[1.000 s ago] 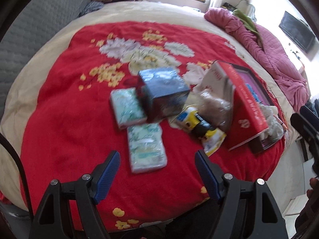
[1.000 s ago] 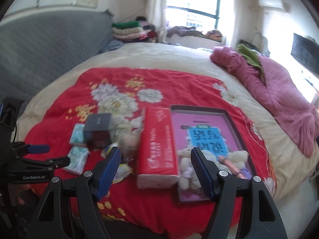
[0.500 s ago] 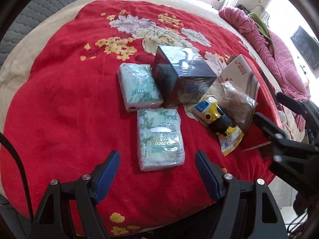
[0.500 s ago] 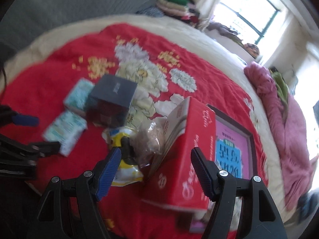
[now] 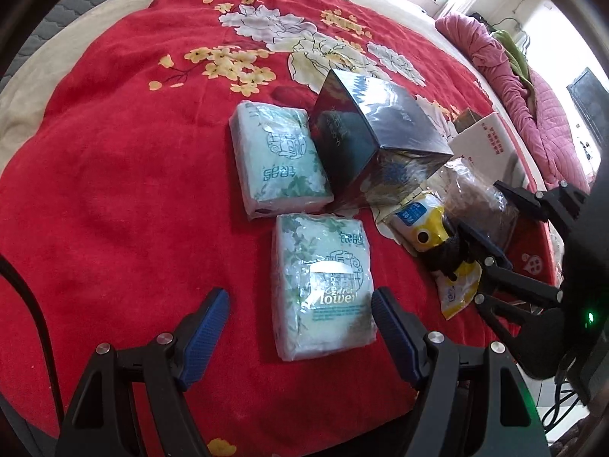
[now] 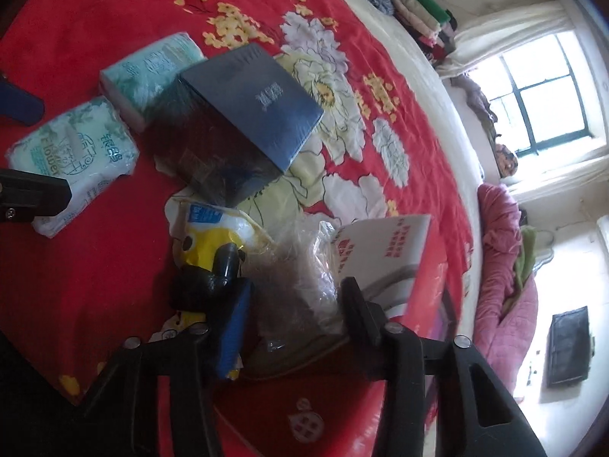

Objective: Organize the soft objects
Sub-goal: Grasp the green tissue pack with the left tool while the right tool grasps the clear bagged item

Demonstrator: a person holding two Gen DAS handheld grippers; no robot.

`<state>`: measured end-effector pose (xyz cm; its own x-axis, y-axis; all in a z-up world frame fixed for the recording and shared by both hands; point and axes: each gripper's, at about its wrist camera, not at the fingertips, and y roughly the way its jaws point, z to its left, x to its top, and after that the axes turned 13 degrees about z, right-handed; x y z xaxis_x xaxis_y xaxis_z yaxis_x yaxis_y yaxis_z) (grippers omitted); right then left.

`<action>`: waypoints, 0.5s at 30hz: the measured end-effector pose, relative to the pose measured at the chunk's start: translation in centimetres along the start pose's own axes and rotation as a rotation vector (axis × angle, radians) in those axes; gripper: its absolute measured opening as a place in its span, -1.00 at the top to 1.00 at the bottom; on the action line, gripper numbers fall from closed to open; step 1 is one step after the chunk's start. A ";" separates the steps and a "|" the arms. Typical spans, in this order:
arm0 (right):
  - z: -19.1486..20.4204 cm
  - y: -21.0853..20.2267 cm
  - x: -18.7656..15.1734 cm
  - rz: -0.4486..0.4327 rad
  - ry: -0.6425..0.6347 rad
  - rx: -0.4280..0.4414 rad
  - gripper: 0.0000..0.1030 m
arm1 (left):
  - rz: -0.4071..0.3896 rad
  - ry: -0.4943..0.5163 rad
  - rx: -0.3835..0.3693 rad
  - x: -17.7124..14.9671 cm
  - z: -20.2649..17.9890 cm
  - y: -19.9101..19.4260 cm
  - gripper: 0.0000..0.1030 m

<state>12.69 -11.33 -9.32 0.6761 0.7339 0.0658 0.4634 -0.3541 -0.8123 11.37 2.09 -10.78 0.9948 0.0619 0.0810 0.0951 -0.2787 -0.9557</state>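
Observation:
Two green-and-white tissue packs lie on the red flowered blanket [image 5: 114, 190]: a near pack [image 5: 323, 285] and a far pack [image 5: 278, 160]. My left gripper [image 5: 300, 306] hovers open just over the near pack's front end, one finger on each side. A clear plastic bag of brown fluffy stuff [image 6: 297, 282] leans against a red-and-white carton [image 6: 384, 251]. My right gripper [image 6: 295, 297] straddles this bag, its jaws closing and both fingers touching the bag's sides. In the left wrist view the right gripper [image 5: 491, 221] reaches in from the right.
A dark shiny box [image 5: 373, 141] stands between the far pack and the bag. A yellow packet with a black toy [image 5: 430, 228] lies beside the bag. A pink quilt [image 5: 533, 114] is bunched at the far right. Folded clothes [image 6: 422, 11] are stacked beyond the bed.
Both grippers have come down closer to the bed. The right one rolled, moved onto the clear bag and narrowed around it. The left one came in over the near tissue pack, still open.

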 end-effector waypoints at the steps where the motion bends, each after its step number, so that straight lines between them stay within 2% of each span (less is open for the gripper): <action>1: 0.0 -0.1 -0.2 -0.011 0.015 0.008 0.12 | 0.000 0.001 0.004 0.1 -0.2 0.1 -0.49; 6: -1.7 -1.8 -1.8 -0.083 0.171 0.110 0.14 | -0.001 -0.007 0.040 1.1 -1.2 1.2 -0.49; 11: -4.6 -4.0 -4.7 -0.157 0.379 0.304 0.14 | -0.011 0.016 0.071 1.2 -2.0 2.1 -0.42; 12: -5.0 -4.2 -5.2 -0.167 0.406 0.332 0.14 | -0.013 0.021 0.071 1.2 -2.0 2.1 -0.36; 15: -5.7 -4.7 -6.3 -0.191 0.477 0.387 0.14 | -0.025 0.041 0.052 0.9 -2.2 1.8 0.08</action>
<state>9.53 -17.57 -2.60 0.8240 0.3933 0.4080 0.4207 0.0577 -0.9054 12.53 -0.48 -11.77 0.9929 0.0290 0.1150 0.1186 -0.2268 -0.9667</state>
